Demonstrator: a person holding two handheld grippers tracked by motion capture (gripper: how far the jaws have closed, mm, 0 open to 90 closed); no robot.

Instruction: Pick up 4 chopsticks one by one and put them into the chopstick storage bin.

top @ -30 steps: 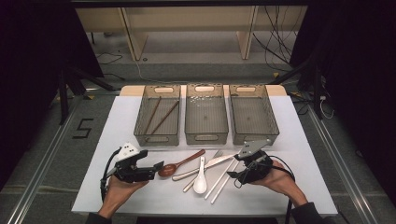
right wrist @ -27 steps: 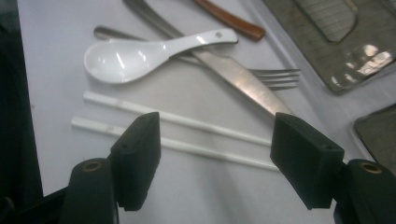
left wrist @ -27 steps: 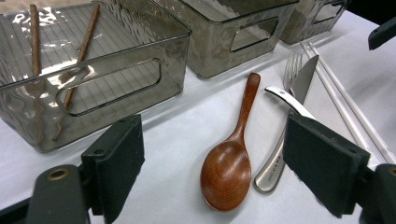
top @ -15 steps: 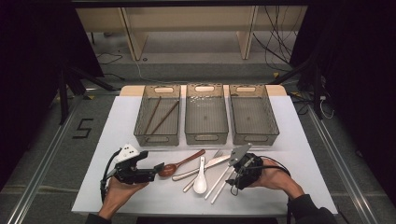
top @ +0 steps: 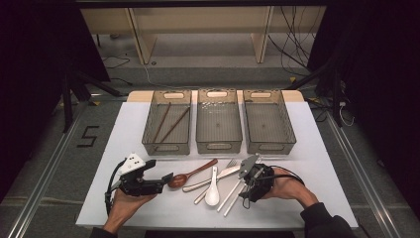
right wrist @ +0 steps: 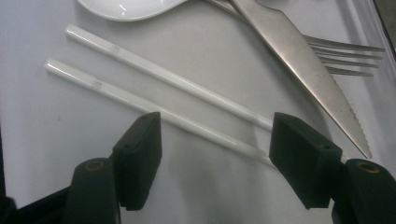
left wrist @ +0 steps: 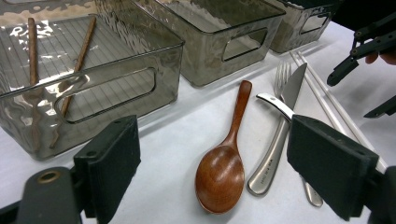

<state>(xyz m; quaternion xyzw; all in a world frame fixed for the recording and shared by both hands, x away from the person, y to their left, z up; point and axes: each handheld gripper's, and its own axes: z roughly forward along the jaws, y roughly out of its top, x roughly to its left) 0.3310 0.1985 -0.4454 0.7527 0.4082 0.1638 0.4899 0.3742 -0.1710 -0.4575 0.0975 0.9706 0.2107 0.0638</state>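
Cutlery lies loose on the white table [top: 317,163]: a wooden spoon [top: 190,174], a steel knife [top: 213,178], a fork [top: 230,162], a white ceramic spoon [top: 212,191] and two white chopsticks [top: 229,198]. My left gripper [top: 166,181] rests at the front left, open, its jaws framing the wooden spoon's bowl [left wrist: 222,172] without touching it. My right gripper [top: 246,187] is low over the white chopsticks [right wrist: 140,105], open, with both sticks running between its jaws and the pads off them. The knife blade [right wrist: 303,60] lies just beyond.
Three smoky plastic bins stand in a row behind the cutlery: the left bin [top: 166,148] holds two brown chopsticks [top: 168,124], the middle bin [top: 218,148] and right bin [top: 270,148] hold nothing I can see. The table's front edge is close to both hands.
My right gripper has moved left and down onto the white chopsticks, jaws still wide. The left gripper has stayed put.
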